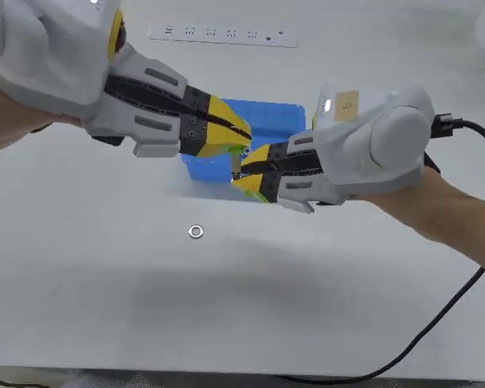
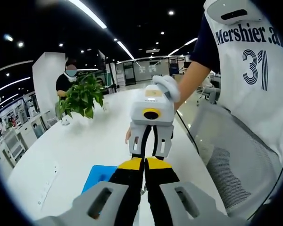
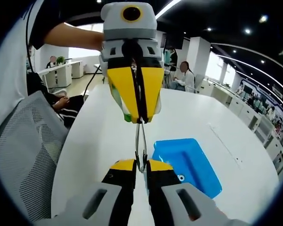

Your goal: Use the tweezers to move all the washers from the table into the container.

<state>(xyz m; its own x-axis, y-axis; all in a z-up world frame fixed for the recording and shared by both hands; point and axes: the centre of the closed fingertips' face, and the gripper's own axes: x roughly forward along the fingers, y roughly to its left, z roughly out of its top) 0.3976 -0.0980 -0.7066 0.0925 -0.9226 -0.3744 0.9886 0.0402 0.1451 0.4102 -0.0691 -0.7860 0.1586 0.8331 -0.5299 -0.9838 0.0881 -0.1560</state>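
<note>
Head view: the left gripper (image 1: 244, 139) reaches in from the upper left and the right gripper (image 1: 241, 179) from the right, and their yellow tips meet nose to nose above the near edge of the blue container (image 1: 275, 121). Between them runs the thin pair of tweezers (image 1: 235, 164).

In the right gripper view the left gripper's fingers are clenched on the upper end of the tweezers, which hang straight down out of the yellow tips. The lower end sits in the narrow slot between the right gripper's own fingers, which are drawn in close on it, so both grippers grasp the tool, one at each end.

One washer (image 1: 196, 232) lies flat on the white desk (image 1: 105, 283), on the near side of the container, down and to the left of the meeting fingers and apart from them and the tweezers. In the right gripper view a second washer (image 3: 180, 177) lies inside the container near its near corner, to the right of the right gripper's fingers.

A power strip (image 1: 222, 34) lies at the far edge of the desk, and a black cable (image 1: 453, 299) trails from the right gripper across the desk.
</note>
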